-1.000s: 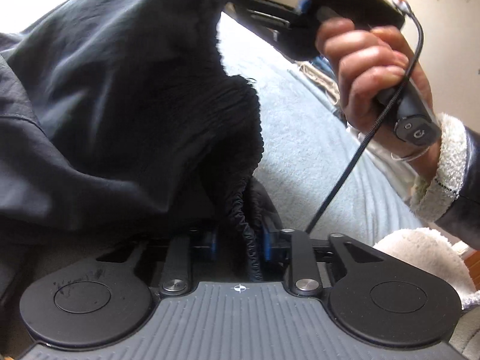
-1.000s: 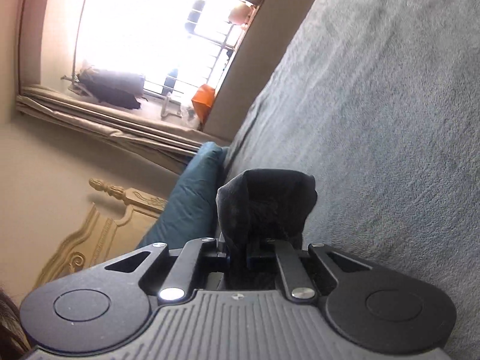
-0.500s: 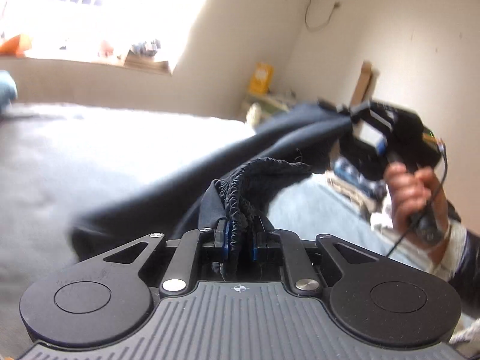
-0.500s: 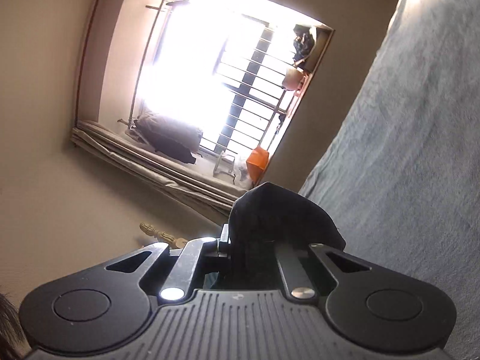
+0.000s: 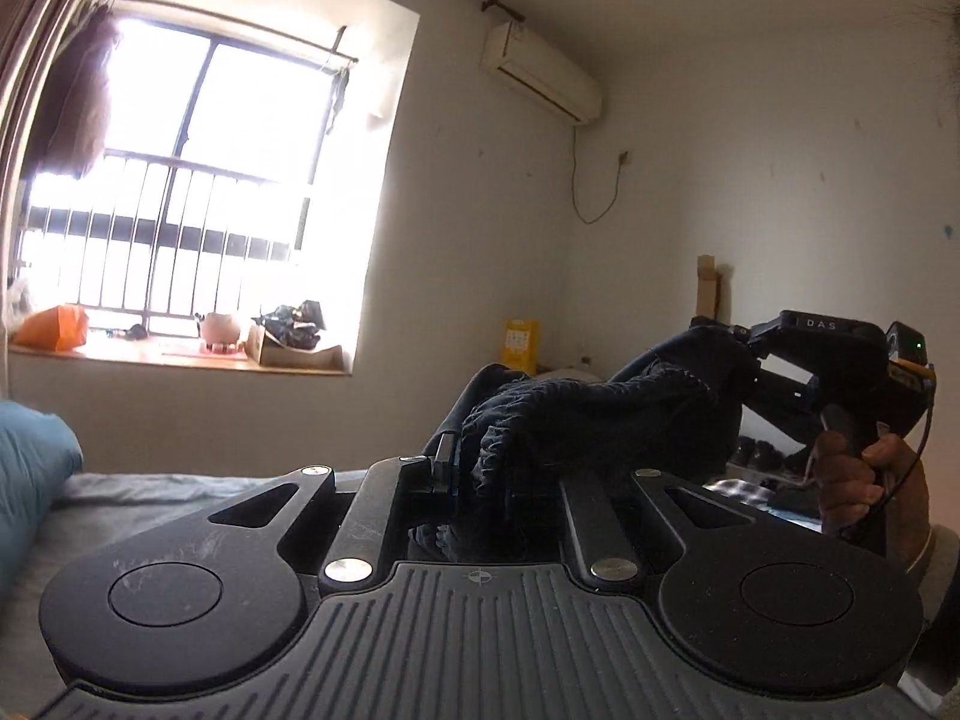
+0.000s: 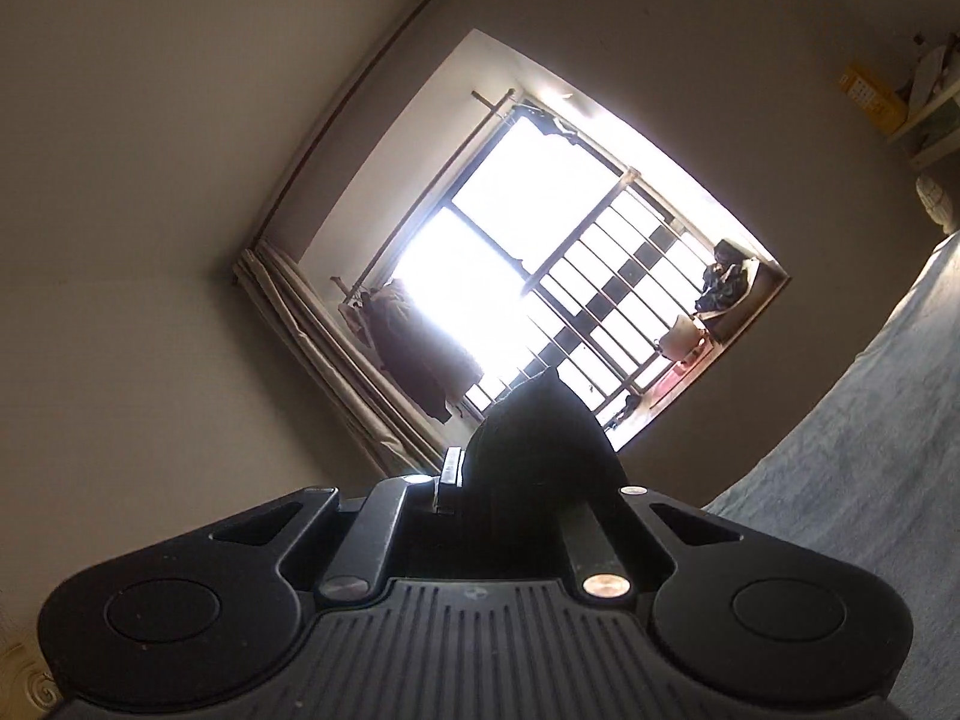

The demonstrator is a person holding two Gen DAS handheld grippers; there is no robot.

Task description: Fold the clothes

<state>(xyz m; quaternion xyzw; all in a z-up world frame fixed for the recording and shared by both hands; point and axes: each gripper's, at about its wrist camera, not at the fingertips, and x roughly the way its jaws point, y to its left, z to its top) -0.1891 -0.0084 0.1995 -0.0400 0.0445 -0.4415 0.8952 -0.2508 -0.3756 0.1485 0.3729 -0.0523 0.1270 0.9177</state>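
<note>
The bed [image 5: 156, 498], under a pale grey cover, fills the lower left of the left wrist view and the right edge of the right wrist view, with a blue pillow [image 5: 30, 468] at its head. Beyond it a barred window [image 5: 180, 192] glares white, clutter lined along its sill, and an air conditioner [image 5: 540, 75] sits high on the wall to the right.

The dark garment [image 5: 630, 414] is off the bed, lifted and strung between the two tools. The left gripper [image 5: 480, 468] is held roughly level, aimed across the room toward the window wall; its jaws are clamped on a gathered, ribbed elastic edge of the garment, which bunches over the fingers and runs off to the right.

There the right gripper [image 5: 744, 348] bites another part of the same cloth, its body raised to about the same height. The person's right hand [image 5: 858, 480] is wrapped around its handle, knuckles toward the camera, a cable trailing down past the wrist and a pale fleecy cuff [image 5: 942, 564] below.

In the right wrist view that tool is pitched steeply upward and rolled, so the window appears tilted; a peak of black fabric [image 6: 540, 444] stands pinched between its fingers.
</note>
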